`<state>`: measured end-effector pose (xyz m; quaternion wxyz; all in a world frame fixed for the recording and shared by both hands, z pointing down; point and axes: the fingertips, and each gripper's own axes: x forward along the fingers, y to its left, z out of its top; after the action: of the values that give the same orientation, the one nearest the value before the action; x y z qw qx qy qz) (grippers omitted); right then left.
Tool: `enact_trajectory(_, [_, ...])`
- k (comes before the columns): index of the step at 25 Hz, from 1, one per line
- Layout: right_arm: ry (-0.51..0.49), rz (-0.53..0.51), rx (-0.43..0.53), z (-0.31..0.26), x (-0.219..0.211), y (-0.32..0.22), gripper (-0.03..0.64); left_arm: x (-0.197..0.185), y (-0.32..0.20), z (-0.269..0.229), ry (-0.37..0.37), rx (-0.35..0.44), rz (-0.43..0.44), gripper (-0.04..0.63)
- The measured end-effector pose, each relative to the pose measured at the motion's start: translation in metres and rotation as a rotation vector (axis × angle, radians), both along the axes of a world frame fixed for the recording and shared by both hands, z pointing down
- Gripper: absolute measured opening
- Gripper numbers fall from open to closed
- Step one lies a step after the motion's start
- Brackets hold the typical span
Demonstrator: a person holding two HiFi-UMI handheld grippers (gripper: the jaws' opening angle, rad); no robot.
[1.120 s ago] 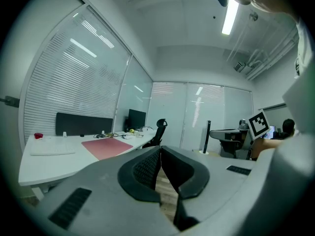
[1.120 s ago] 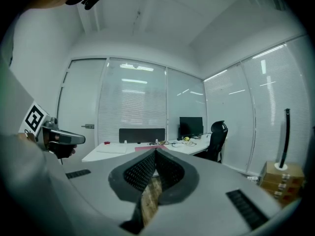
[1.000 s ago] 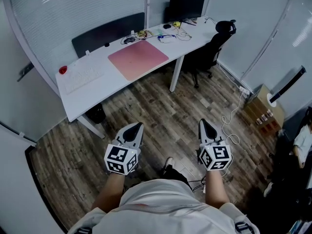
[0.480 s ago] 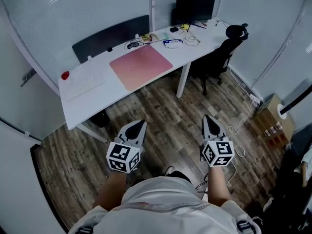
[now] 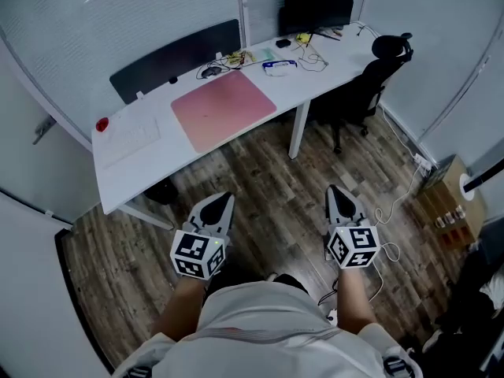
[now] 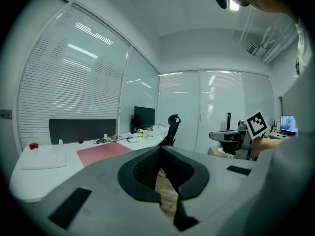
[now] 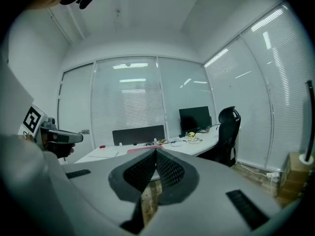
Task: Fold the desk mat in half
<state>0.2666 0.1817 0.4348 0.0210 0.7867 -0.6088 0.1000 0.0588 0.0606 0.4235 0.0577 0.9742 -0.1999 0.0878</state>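
Both tongs are staying low over the wooden floor [image 5: 268,211] as before, while the worktop [image 5: 157,168] is sliding slightly nearer in the head view and the office chair [image 5: 366,85] is drifting right.

The left tongs [image 5: 223,198] [image 6: 160,149] are pressing their tips together with nothing between them, and only floor is showing through the slot lower down. The right tongs [image 5: 337,189] [image 7: 156,151] are likewise closing tip to tip on nothing.

The pink desk mat [image 5: 223,109] [image 6: 105,151] [image 7: 142,150] is lying flat and unfolded on the white worktop, well apart from both tongs and beyond them, on the far side of the open floor (slightly closer to the left pair's line than the right's). Its long axis is running along the worktop's length, from near left toward far right, with its short edges facing the keyboard [image 5: 130,135] on the left and the monitor [image 5: 319,6] end on the right.
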Motion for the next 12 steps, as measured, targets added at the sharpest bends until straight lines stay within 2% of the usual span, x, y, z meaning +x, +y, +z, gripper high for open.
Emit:
enact_trajectory(7, [-0.022, 0.004, -0.03, 0.014, 0.032, -0.013, 0.052, 0.039, -0.016, 0.01, -0.011, -0.023, 0.02, 0.015])
enact_trajectory(12, [-0.012, -0.005, -0.044, 0.013, 0.054, -0.049, 0.052, 0.062, -0.053, 0.015, 0.002, -0.038, 0.013, 0.015])
